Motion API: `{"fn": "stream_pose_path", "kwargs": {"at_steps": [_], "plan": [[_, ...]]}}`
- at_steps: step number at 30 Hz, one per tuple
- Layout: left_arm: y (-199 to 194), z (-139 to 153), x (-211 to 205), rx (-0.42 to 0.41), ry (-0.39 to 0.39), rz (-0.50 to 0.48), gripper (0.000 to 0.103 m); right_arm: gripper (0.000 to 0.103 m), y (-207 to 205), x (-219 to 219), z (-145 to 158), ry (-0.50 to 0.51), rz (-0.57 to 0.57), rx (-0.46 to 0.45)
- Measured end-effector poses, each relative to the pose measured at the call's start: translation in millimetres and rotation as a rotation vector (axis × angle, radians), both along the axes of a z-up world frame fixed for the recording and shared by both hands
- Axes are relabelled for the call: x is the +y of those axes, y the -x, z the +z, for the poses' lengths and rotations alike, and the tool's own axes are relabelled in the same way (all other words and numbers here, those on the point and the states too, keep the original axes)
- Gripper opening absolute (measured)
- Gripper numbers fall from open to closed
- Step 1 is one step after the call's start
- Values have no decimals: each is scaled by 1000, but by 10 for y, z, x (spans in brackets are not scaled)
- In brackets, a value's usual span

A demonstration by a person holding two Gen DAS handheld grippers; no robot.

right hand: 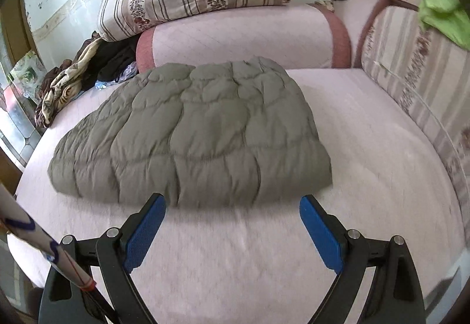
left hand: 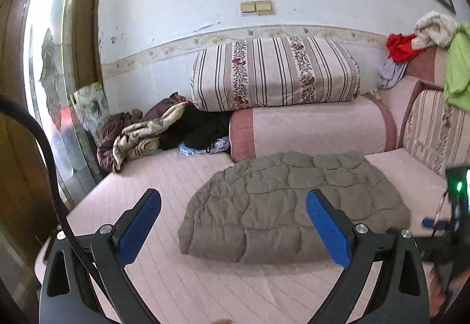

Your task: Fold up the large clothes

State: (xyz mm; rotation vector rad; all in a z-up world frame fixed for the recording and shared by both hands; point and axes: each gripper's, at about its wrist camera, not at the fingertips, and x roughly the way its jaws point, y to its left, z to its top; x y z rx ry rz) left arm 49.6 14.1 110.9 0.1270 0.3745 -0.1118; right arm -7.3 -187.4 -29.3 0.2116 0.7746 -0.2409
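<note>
Grey quilted coat (right hand: pixel 191 130) folded flat on bed (right hand: pixel 367 148). Left gripper (left hand: pixel 233 217), right gripper (right hand: pixel 232 228): jaws wide, empty, short of near edge. Risk: puffy layers springing open; shallow pinch catching top layer only.

Home bedroom, pink bed (right hand: pixel 367 148), striped bolster (left hand: pixel 273 74), heaped clothes (left hand: pixel 141 130), wall switches (left hand: pixel 256 7)

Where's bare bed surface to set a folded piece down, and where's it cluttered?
Free: the pink sheet between both open grippers and the near edge of the grey quilted garment; also the strip from the garment's right edge to the striped side cushion. Crowded: the far-left corner, where crumpled clothes pile beside the pink bolster.
</note>
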Motion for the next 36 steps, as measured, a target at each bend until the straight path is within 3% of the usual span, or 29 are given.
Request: {"fn": "stream_pose_path", "kwargs": {"at_steps": [8, 12, 17, 23, 31, 36], "plan": [[363, -31, 360, 50, 156, 12, 101, 96, 463, 239, -89, 7, -8, 22], [511, -73, 507, 54, 191, 25, 101, 96, 596, 429, -82, 49, 11, 18], [553, -153, 592, 115, 179, 45, 101, 96, 731, 716, -91, 86, 58, 16], [564, -500, 438, 253, 40, 79, 101, 96, 820, 850, -175, 121, 53, 53], [609, -825, 397, 399, 49, 67, 101, 96, 952, 824, -212, 167, 8, 68], [594, -931, 339, 448, 14, 85, 101, 96, 984, 754, -249, 163, -18, 83]]}}
